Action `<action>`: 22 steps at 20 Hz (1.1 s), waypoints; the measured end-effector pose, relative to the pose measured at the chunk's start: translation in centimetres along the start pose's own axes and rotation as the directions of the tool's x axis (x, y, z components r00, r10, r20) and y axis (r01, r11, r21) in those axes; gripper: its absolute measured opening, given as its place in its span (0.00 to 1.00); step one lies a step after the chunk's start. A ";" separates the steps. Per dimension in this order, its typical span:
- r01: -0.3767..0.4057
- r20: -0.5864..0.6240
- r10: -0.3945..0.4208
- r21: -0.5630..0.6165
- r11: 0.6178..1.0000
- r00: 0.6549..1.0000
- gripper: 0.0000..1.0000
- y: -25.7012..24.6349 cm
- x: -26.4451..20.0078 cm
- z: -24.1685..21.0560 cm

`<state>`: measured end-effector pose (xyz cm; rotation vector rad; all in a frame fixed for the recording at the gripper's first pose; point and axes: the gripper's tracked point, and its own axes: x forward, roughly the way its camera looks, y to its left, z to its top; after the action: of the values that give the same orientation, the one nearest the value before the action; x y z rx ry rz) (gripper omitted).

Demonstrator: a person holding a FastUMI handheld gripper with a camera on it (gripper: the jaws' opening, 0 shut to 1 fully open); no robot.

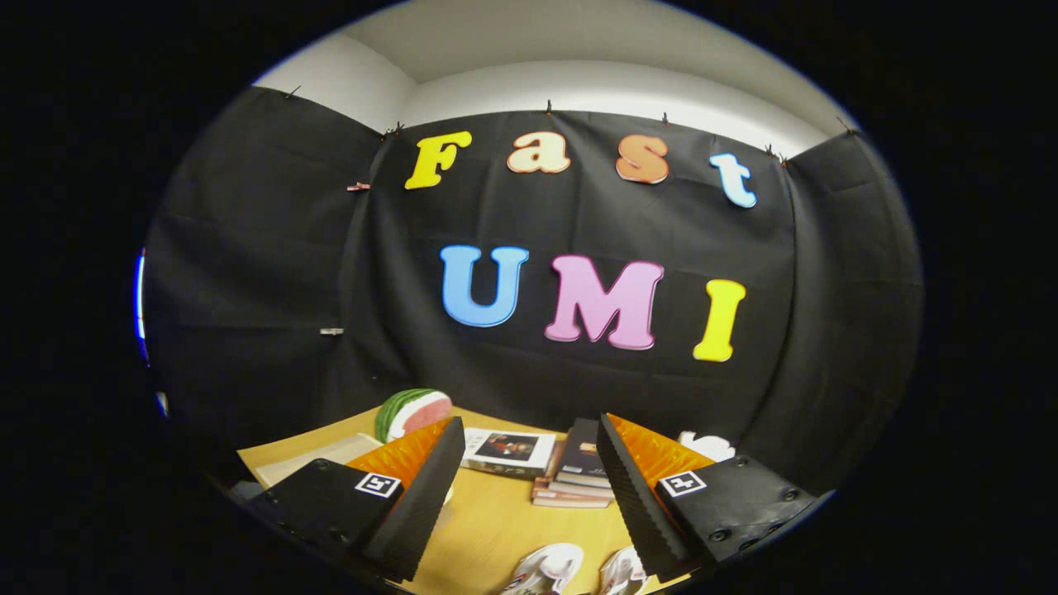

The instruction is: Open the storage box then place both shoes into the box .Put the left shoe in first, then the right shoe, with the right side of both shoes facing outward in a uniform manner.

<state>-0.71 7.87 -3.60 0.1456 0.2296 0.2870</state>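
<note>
Two jaws of the gripper (525, 496) are seen spread wide apart above the counter (488, 529), with nothing pinched between them. Two white shoes (579, 570) are found low in the gap between the jaws, lying side by side on the counter and only partly visible. Just beyond the jaws, a stack of books (579, 479) is set ahead of the right jaw, and a single book (508, 452) with a picture on its cover is laid flat beside it, nearer the left jaw. A watermelon slice (412, 411) is placed farther out, past the left jaw. A small white object (707, 446) is glimpsed beyond the right jaw, and it cannot be identified.
</note>
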 end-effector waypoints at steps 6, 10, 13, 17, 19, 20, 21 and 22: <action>-0.154 -0.136 0.199 0.284 0.946 0.971 0.98 3.7 1.1 -4.0; -0.191 -0.239 0.404 0.603 0.775 0.883 0.98 7.5 1.0 -8.2; -0.128 -0.303 0.516 0.756 0.642 0.801 0.98 9.7 0.6 -11.8; 0.009 -0.387 0.601 0.846 0.533 0.700 0.98 12.0 0.3 -17.3; 0.061 -0.407 0.632 0.867 0.494 0.659 0.98 13.0 0.1 -19.4; 0.084 -0.414 0.648 0.875 0.477 0.640 0.98 13.4 -0.3 -20.3; 0.106 -0.421 0.666 0.882 0.459 0.616 0.98 14.0 -0.4 -21.4; 0.128 -0.431 0.684 0.885 0.448 0.588 0.98 14.5 -0.6 -22.4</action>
<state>-10.53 23.86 -22.52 1.1439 1.2576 0.6059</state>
